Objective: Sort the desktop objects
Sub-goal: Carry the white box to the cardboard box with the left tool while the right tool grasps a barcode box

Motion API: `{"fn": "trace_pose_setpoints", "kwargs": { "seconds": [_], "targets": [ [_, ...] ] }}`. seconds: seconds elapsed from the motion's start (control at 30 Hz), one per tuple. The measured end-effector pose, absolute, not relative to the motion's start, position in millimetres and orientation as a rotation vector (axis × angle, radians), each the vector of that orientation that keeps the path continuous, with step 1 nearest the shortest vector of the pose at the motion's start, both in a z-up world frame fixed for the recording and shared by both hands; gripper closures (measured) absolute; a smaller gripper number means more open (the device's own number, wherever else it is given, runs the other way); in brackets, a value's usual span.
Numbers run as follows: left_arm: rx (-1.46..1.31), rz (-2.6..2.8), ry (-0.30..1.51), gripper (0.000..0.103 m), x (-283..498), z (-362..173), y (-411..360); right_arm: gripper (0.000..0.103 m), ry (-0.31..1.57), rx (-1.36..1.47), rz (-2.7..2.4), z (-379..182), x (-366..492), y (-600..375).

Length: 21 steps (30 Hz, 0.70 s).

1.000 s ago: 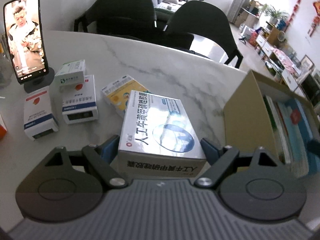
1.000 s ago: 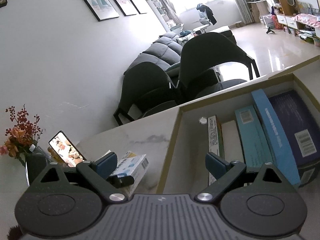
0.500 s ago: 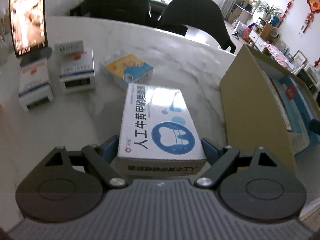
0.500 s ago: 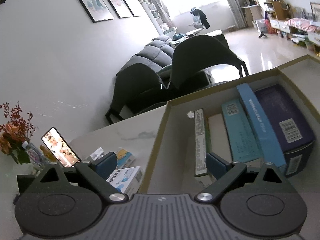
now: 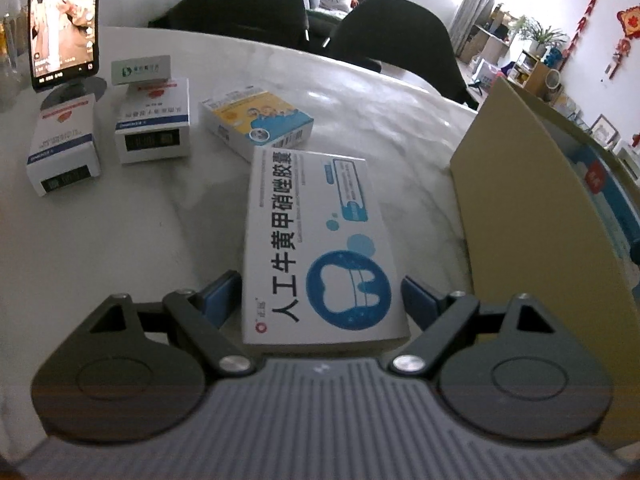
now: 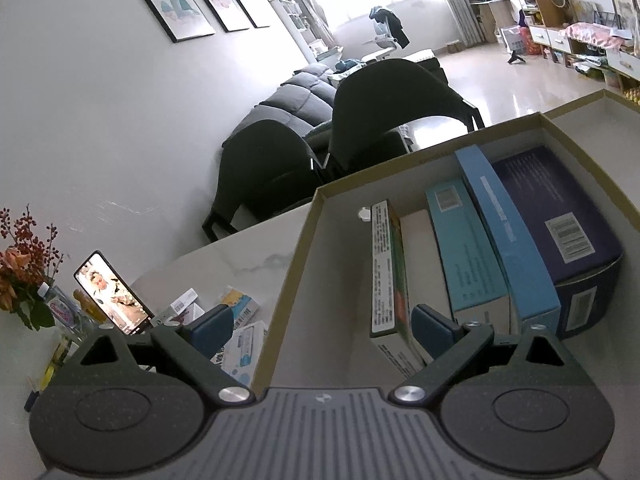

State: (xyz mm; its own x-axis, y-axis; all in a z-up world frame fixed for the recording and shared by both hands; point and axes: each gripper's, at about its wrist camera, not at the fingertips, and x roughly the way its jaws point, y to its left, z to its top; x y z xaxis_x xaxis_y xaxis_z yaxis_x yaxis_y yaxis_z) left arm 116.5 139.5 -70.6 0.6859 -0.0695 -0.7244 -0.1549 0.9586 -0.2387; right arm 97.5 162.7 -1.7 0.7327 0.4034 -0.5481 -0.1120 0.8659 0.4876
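1. My left tongs (image 5: 322,298) pinch a white rectangular medicine carton with a blue tooth emblem and black Chinese lettering (image 5: 320,240). One blue pad sits at each long side of the carton's near end. The carton points toward 12 o'clock.
2. The carton is above the white marble-patterned tabletop (image 5: 140,232). I cannot tell whether its far end touches the surface.
3. At 3 o'clock of the carton stands the outer wall of the open tan cardboard box (image 5: 532,216), near but apart from it.
4. At 12 o'clock of the carton, just beyond its far end, lies a white, yellow and blue flat carton (image 5: 256,124).
5. At 10 to 11 o'clock lie two white cartons with red and blue bands (image 5: 154,122), side by side. A small white and green carton (image 5: 140,69) sits behind them.
6. A black smartphone on a round stand (image 5: 64,20), screen lit, stands at the far 11 o'clock.
7. My right tongs (image 6: 322,330) are spread and hold nothing. The left finger is outside the tan box's wall; the right finger is inside it.
8. Inside the box, cartons stand on edge in a row: a white and green one (image 6: 386,276), a pale one, a teal one (image 6: 466,256) and a light blue one (image 6: 508,232). A dark purple carton (image 6: 568,228) lies at 3 o'clock of them.
9. The box floor at 9 o'clock of the row is bare.
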Motion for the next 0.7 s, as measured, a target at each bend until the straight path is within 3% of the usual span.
{"fn": "trace_pose_setpoints", "kwargs": {
  "seconds": [0.7],
  "targets": [
    [-0.465, 0.086, 0.608, 0.021, 75, -37, 156, 0.007, 0.744, 0.566, 0.396, 0, 100, 159]
  ]
}}
